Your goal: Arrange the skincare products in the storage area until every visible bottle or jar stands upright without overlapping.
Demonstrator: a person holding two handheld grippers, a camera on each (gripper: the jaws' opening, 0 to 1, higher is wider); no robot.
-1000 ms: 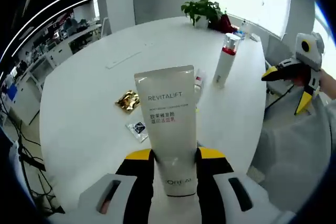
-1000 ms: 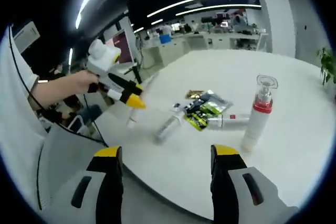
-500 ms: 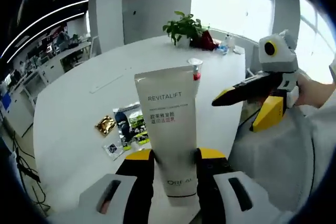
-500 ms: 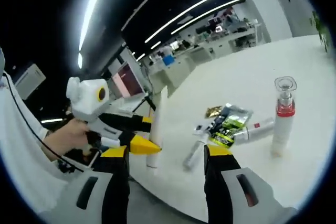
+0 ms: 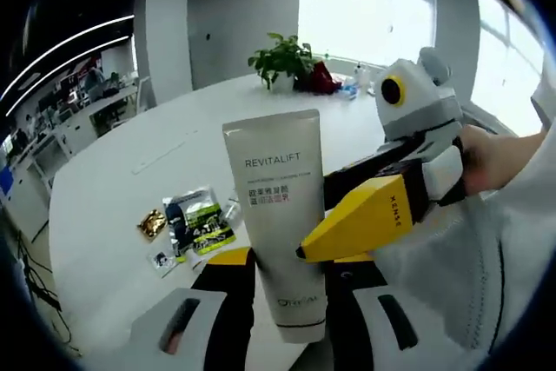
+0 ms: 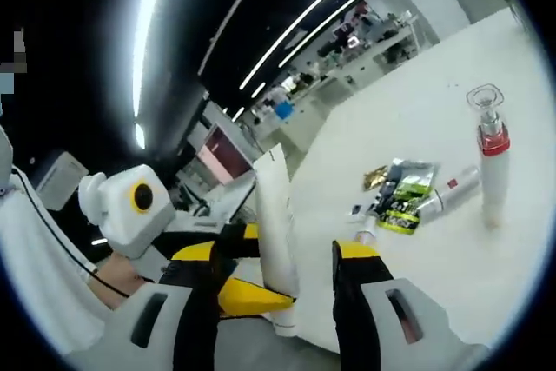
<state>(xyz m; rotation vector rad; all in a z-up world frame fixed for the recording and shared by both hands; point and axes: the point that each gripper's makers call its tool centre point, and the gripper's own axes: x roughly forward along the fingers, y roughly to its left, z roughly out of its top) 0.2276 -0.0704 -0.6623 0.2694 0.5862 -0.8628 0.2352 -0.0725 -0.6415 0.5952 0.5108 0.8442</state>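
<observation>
Yellow-tipped black claw (image 5: pixel 287 258) on white housing, white sleeve (image 5: pixel 469 258) behind.

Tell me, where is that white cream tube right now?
The white tube is clamped upright in the left gripper, held above the near edge of the white table, with the right gripper close beside it.

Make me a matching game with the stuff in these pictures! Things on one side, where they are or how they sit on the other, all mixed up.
Things:
1. white tube
2. pump bottle
3. potted plant
4. green sachet

Places or states:
A. lying flat on the white table
B. at the far edge of the table, near the window
C. held between the jaws of the left gripper
D. standing upright on the table, with a red collar

Pairs: 1-C, 2-D, 3-B, 4-A
</observation>
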